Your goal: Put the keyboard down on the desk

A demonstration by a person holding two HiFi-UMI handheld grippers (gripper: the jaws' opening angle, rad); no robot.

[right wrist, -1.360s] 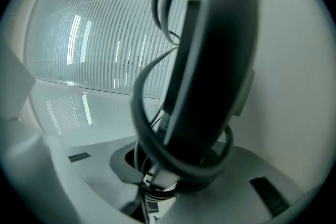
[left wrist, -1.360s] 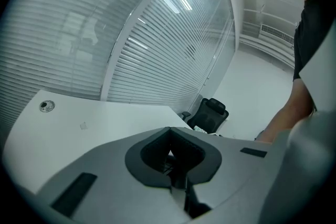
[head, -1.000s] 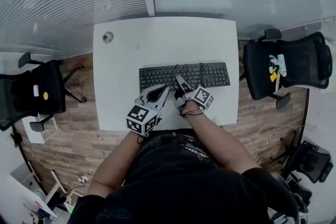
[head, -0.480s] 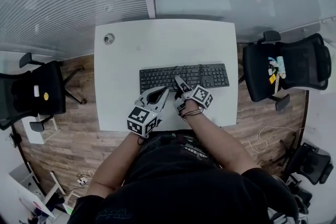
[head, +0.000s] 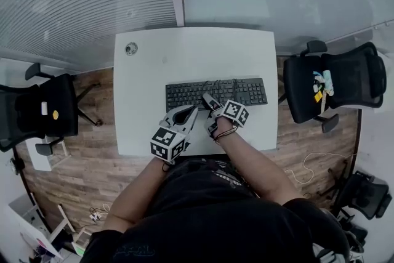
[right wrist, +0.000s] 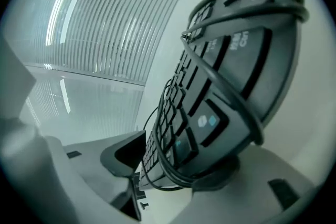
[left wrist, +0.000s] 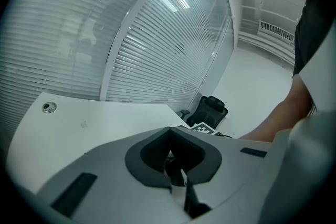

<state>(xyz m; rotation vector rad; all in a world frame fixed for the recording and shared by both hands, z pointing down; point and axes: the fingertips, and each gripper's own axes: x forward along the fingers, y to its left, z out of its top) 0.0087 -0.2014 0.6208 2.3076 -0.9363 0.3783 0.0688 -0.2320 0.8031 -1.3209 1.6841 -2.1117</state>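
The flat black computer keyboard (head: 215, 93) lay lengthwise on the white rectangular table (head: 184, 52), towards its near right part, with a thin black cable (right wrist: 210, 68) looped round it. The right hand-held gripper (head: 208, 100) pointed down at the keyboard's near edge. Its jaws had just been opening and stood apart, with the keyboard's edge between them and one pad clear of the keys. The left hand-held gripper (head: 189, 111) hung just beside it on the left, over bare table, its jaws together on nothing. A small round metal grommet (head: 130, 48) sat in the table's far left corner. A black office chair (head: 335, 84) stood at the right of the table.
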